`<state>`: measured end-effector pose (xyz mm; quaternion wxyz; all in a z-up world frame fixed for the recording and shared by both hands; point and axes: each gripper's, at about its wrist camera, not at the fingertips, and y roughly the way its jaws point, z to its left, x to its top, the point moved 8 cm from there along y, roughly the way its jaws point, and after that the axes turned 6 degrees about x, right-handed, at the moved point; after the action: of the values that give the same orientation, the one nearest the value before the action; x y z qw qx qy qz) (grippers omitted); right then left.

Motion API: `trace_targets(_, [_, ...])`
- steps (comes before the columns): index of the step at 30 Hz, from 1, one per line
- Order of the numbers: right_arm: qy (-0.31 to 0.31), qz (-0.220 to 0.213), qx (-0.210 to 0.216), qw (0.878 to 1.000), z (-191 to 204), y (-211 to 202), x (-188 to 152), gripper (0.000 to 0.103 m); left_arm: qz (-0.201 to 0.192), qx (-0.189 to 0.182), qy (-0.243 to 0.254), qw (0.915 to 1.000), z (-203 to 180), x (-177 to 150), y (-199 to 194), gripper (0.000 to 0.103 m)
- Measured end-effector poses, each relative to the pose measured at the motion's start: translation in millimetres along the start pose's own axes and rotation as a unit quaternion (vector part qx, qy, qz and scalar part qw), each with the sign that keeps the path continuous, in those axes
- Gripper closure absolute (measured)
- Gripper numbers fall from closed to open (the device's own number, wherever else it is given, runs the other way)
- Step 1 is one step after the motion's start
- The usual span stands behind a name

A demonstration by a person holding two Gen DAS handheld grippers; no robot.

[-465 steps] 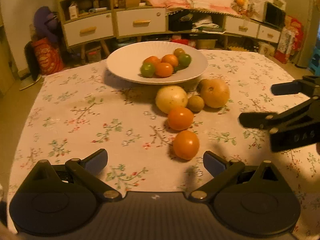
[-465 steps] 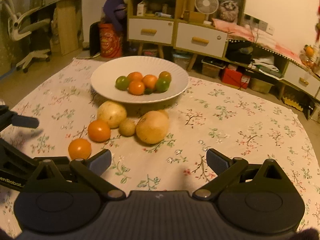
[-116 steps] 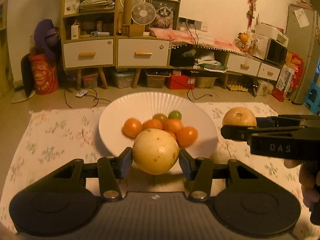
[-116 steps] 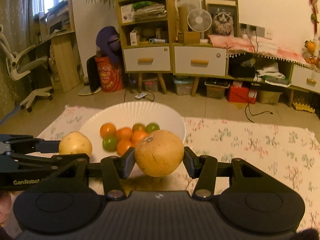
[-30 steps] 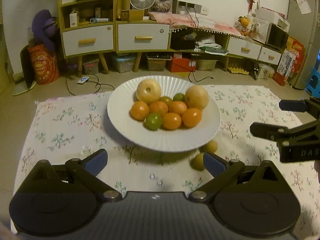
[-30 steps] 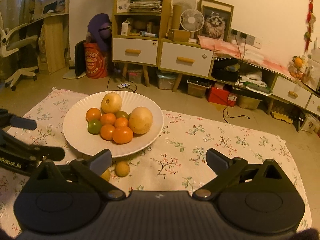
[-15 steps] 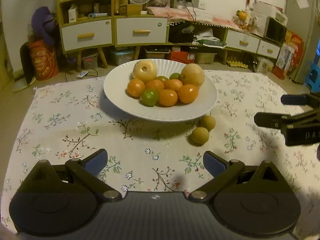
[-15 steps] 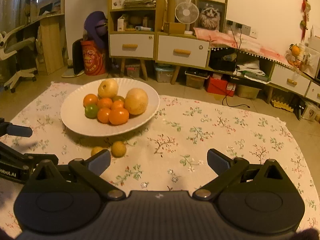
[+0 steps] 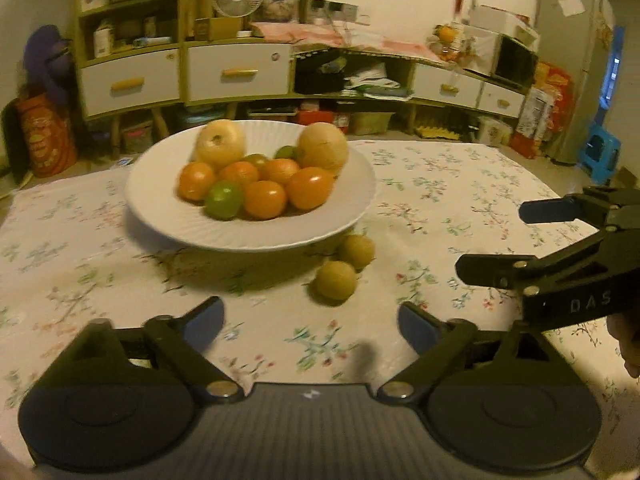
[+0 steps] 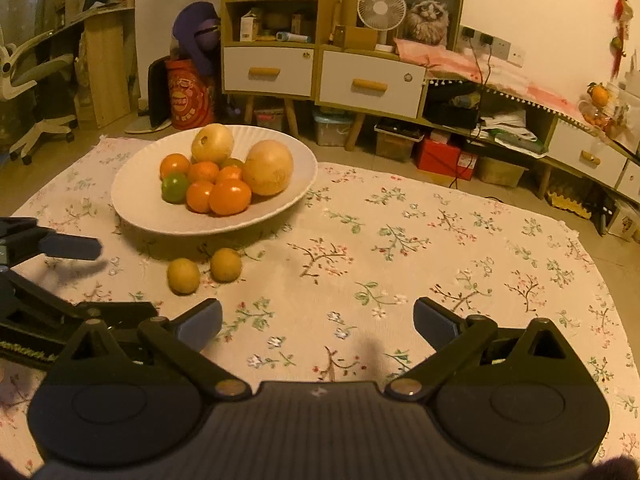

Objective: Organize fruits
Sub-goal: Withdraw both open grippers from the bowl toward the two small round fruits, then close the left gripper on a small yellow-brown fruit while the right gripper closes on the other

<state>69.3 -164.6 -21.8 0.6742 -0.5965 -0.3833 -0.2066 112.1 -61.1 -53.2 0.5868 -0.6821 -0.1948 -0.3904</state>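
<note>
Now we log: white plate (image 9: 160, 216) w/ fruit toward table's far left edge; two small brown fruits (image 9: 335, 280) on floral cloth (image 10: 440, 240) just beside plate's near rim. Left gripper (image 9: 310, 318) closing, nothing betw. jaws. Right gripper (image 10: 316, 320) spread, empty.

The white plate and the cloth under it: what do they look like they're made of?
The white plate looks like glazed ceramic, perhaps melamine: smooth, softly glossy, with fine ribbing round the rim. The cloth looks like matte woven cotton or linen: visible weave grain, printed floral sprigs, no shine.
</note>
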Motion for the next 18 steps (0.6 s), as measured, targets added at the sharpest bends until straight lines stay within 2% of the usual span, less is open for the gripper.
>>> trace_targets(4, [0.006, 0.005, 0.012, 1.0, -5.6, 1.9, -4.2, 0.001, -0.005, -0.012, 0.009, 0.9999, -9.5, 1.7, 13.6, 0.034])
trace_targets(10, [-0.011, 0.013, 0.026, 1.0, -4.3, 6.9, -8.8, 0.002, -0.011, -0.012, 0.006, 0.9999, -12.0, 2.3, 22.2, 0.055])
trace_targets(15, [-0.018, 0.02, 0.032, 0.999, -2.1, 13.0, -9.3, 0.002, -0.014, -0.009, 0.003, 0.9999, -10.6, 3.1, 22.6, 0.064])
trace_targets(18, [-0.019, 0.023, 0.035, 0.999, 0.4, 14.9, -8.7, 0.002, -0.01, -0.011, -0.002, 0.9999, -9.7, 5.3, 23.7, 0.073])
